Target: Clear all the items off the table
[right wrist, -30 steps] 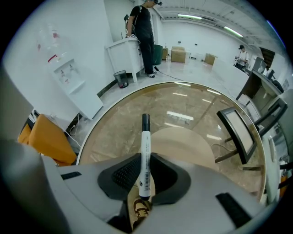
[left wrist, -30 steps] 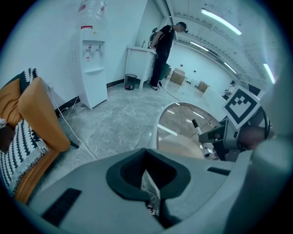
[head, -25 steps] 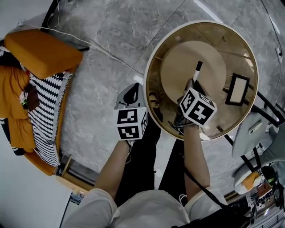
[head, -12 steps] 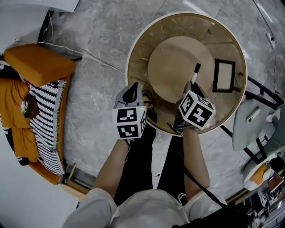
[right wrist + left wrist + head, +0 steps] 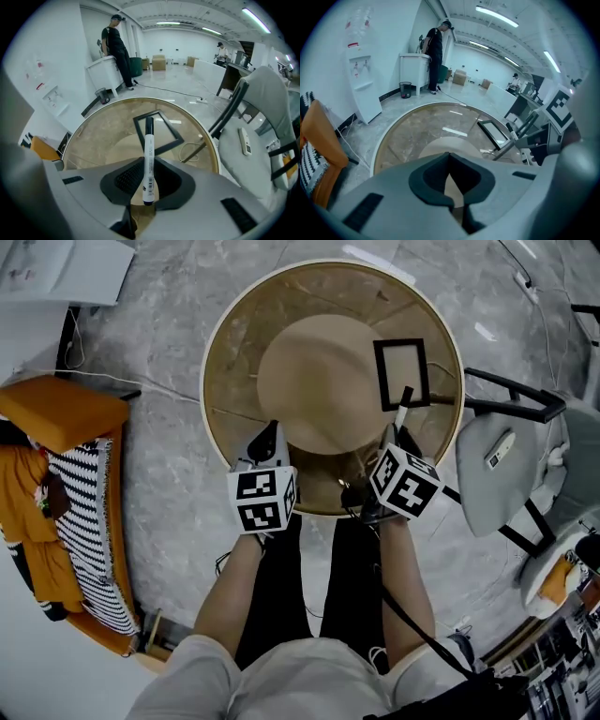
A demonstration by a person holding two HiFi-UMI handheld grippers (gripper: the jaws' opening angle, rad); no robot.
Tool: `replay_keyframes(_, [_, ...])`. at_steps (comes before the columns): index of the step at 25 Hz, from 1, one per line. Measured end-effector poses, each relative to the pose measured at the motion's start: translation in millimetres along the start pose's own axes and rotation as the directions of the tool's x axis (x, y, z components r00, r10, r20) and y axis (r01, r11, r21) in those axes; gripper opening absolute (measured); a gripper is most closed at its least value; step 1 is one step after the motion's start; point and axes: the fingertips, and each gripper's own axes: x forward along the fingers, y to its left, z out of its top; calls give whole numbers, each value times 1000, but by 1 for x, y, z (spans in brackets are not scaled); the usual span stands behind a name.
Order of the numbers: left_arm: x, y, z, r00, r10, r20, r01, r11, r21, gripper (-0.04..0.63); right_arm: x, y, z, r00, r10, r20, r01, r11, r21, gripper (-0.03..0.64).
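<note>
A white marker with a black cap (image 5: 403, 407) (image 5: 149, 154) sticks forward out of my right gripper (image 5: 396, 434) (image 5: 149, 182), which is shut on it over the near right part of the round glass table (image 5: 225, 352) (image 5: 103, 126). A black rectangular frame (image 5: 401, 374) (image 5: 159, 133) lies flat on the glass just beyond the marker's tip. My left gripper (image 5: 267, 439) (image 5: 452, 187) hovers over the table's near edge, shut with nothing in it. From the left gripper view the frame (image 5: 493, 132) lies to the right.
A grey chair (image 5: 497, 465) with a remote control (image 5: 503, 448) on its seat stands right of the table. An orange cushion (image 5: 61, 413) and a striped blanket (image 5: 89, 521) lie at the left. A cable (image 5: 141, 385) runs across the floor. Far off, people stand by a white counter (image 5: 412, 70).
Both grippers have moved to the right relative to the table. The left one now hangs over its near edge. The marker stays gripped, its tip now close to the frame.
</note>
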Motion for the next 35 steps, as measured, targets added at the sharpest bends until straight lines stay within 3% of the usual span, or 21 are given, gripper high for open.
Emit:
replay_keyframes(5, [17,-59,9,998,-62,-17,63,993,102,0,-13,-48,2,1000,-11,11,10,996,85,80])
replay_keyframes(10, [36,-122,15,993,-115,-25,117,981,152,0,-22,-107,0,999,-32,20,28,985,170,80])
replay_keyframes(18, [54,-207,-2,975,-200,-97,219,939,265,0,-36,-199,-19,995,-99,17,88,942,322,80])
replay_keyframes(35, [98,-362,-39,942,-280,-184,329,878,348,0,-49,-357,-55,983,-183,-15,168,861,480,80])
